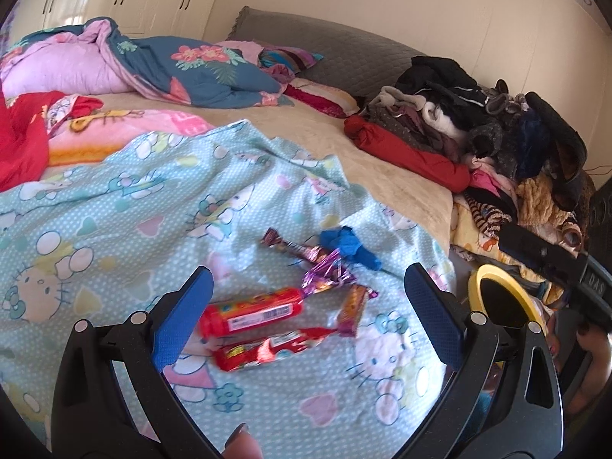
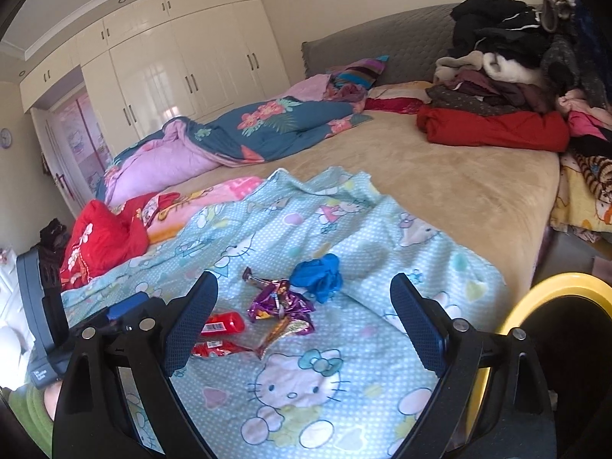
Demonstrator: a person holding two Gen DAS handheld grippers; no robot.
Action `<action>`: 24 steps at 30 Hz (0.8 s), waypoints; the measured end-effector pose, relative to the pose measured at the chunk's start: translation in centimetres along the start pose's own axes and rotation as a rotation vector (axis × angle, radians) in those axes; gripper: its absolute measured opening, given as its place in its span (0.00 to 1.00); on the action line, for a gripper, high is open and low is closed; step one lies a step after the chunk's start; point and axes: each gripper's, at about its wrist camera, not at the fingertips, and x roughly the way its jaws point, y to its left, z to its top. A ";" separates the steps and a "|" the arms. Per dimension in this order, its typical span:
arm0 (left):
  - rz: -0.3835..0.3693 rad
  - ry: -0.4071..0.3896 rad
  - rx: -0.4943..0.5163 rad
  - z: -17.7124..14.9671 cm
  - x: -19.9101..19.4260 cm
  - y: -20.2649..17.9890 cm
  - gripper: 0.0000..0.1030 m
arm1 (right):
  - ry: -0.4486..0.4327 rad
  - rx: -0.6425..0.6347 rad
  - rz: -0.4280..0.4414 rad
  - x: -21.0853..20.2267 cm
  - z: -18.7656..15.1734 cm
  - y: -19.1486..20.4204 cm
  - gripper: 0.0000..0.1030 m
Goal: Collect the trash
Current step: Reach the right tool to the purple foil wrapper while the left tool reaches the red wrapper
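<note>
While both claws, left [image 1: 306, 317] and right [image 2: 304, 325], gape empty, wrappers [image 1: 325, 279] litter the blanket [image 1: 114, 210].

Hello Kitty sheet [image 1: 114, 206]; floral duvet [image 2: 267, 126]; clothes pile [image 1: 478, 126]; wardrobe [image 2: 172, 69]

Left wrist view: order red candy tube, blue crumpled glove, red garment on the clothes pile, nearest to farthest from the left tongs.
1. Red candy tube: between the open left tongs, toward the left pad.
2. Blue crumpled glove: ahead, slightly right, on the Hello Kitty sheet.
3. Red garment: far right, under the clothes pile.
</note>
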 end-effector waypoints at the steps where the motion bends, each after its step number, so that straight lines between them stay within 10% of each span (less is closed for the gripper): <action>1: 0.001 0.006 0.003 -0.1 0.1 0.1 0.89 | 0.007 -0.005 0.002 0.4 0.0 0.2 0.82; 24: -0.068 0.230 0.166 -4.2 5.8 -0.1 0.80 | 0.214 -0.098 0.069 10.9 -0.6 3.2 0.58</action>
